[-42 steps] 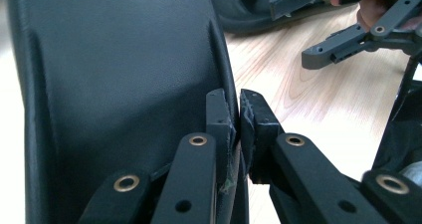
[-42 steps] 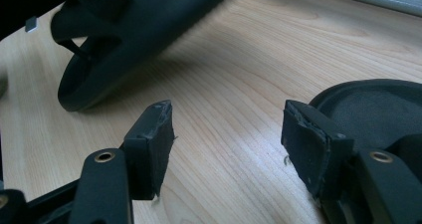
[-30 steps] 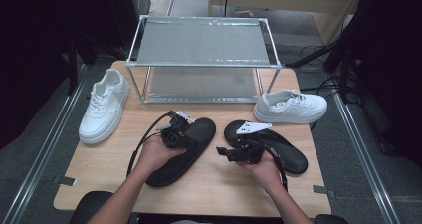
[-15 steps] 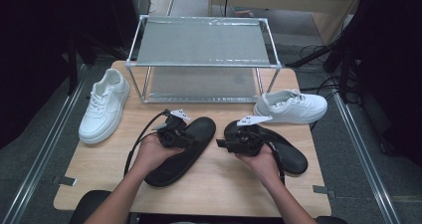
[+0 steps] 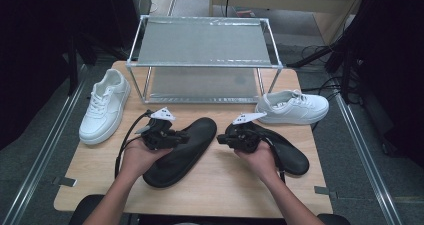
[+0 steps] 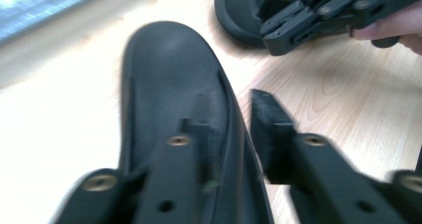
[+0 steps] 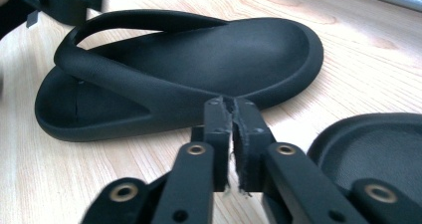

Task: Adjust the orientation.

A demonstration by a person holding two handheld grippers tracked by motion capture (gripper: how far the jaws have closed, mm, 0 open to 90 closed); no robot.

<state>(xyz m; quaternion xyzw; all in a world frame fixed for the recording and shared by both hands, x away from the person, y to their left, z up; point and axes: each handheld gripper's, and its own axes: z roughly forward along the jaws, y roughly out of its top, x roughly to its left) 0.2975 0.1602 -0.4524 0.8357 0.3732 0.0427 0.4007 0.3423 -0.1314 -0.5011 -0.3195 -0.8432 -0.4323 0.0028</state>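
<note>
Black foam left sandal [image 6: 169, 99] runs lengthwise ahead of my left gripper [image 6: 234, 129], its edge between jaws that have just been closing. My right gripper [image 7: 232, 115] is pressed together, empty, with the other sandal [image 7: 199, 64] just beyond, crosswise.

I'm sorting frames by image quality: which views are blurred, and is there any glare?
Left gripper view: smeared by motion, the left gripper and black slipper soft-edged, pale glare washing out the table at left. Right gripper view: sharp on the right gripper and the other slipper. High view: evenly lit, dark surroundings.
</note>
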